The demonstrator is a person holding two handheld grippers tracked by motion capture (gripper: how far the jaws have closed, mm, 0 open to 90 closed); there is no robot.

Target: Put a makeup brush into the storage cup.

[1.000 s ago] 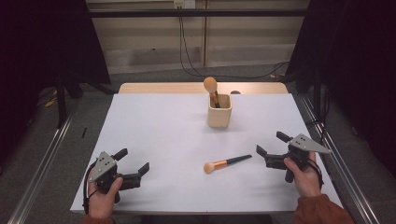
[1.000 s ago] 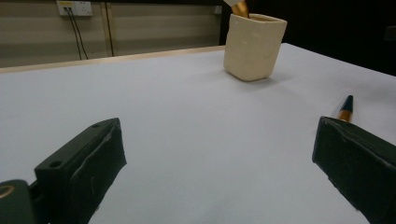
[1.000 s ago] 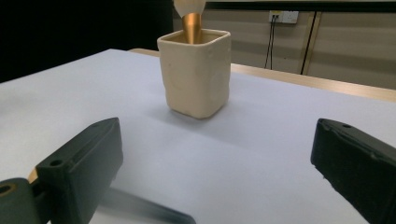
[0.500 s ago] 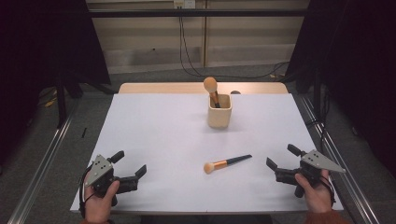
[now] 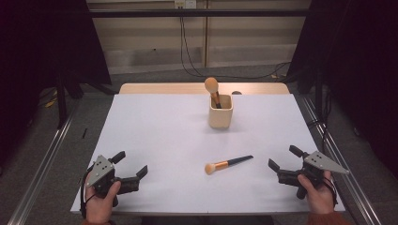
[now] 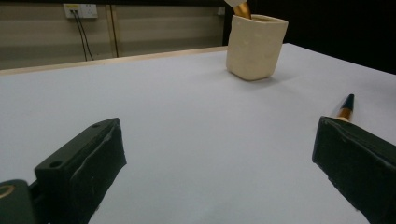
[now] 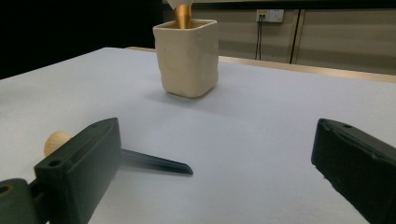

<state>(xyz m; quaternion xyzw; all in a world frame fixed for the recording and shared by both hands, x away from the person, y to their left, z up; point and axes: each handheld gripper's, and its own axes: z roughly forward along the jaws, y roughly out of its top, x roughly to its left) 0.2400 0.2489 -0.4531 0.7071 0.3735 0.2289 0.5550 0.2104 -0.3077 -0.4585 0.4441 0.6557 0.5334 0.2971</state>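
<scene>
white table (image 5: 164, 140), both claws open, right claw (image 5: 287, 163) view hides brush (image 5: 227, 164) head

Black two-jaw left claw (image 5: 129, 169), matching right claw (image 5: 284, 161), grey three-cornered top plates, black trailing cables, rust-coloured sleeve cuffs

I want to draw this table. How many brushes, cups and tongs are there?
Brushes: 2, one lying on the table, one standing in the cup
Cups: 1
Tongs: 2, left and right, both open
Total: 5
</scene>
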